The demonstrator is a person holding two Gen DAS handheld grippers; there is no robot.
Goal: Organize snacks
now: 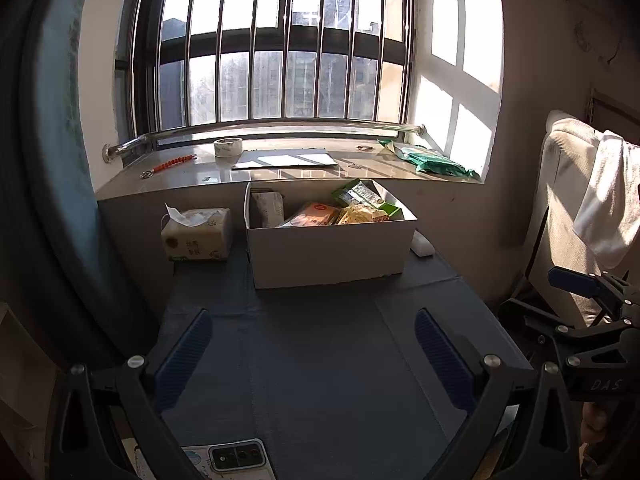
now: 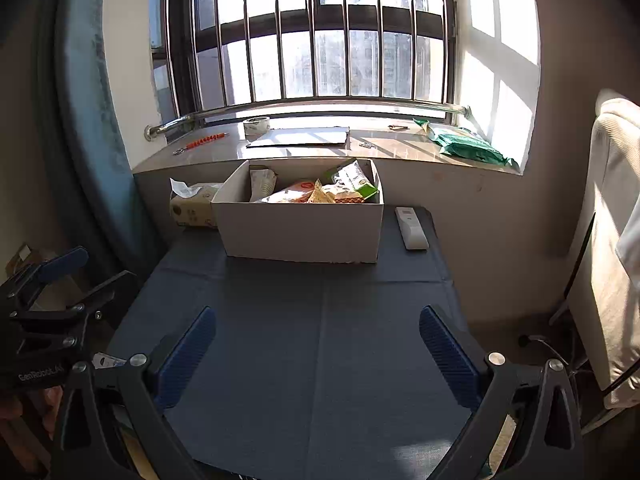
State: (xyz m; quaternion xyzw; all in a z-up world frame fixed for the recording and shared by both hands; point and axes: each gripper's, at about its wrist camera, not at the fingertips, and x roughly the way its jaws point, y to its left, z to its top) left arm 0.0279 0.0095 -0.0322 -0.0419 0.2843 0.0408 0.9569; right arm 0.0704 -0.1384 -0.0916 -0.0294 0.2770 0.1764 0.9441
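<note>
Snacks (image 1: 344, 210) sit well ahead of both grippers, packed into a white cardboard box (image 1: 328, 252) at the far end of the table (image 1: 320, 360), right under the sill (image 1: 280, 172). The left gripper (image 1: 314, 354) hovers low over the dark blue cloth with its ribbed blue pads (image 1: 186, 354) spread wide and nothing between them; the right gripper (image 2: 318, 354) is the same, jaws apart and empty, its pads (image 2: 448, 354) grooved like tyre tread. The box is a plain rectangle, its long side running left to right across the table. Inside, crinkly packets lean at angles: a pale one at the left, an orange one in the middle, a green-edged one tilted up toward the right rear. A soft tissue pack (image 1: 198, 236) stands just left of the box. The right view shows a white remote (image 2: 411, 228) in full beside the box, lying lengthwise toward the window; the left view catches only its end. Only the left view shows a phone (image 1: 240, 458) at the near edge.
</note>
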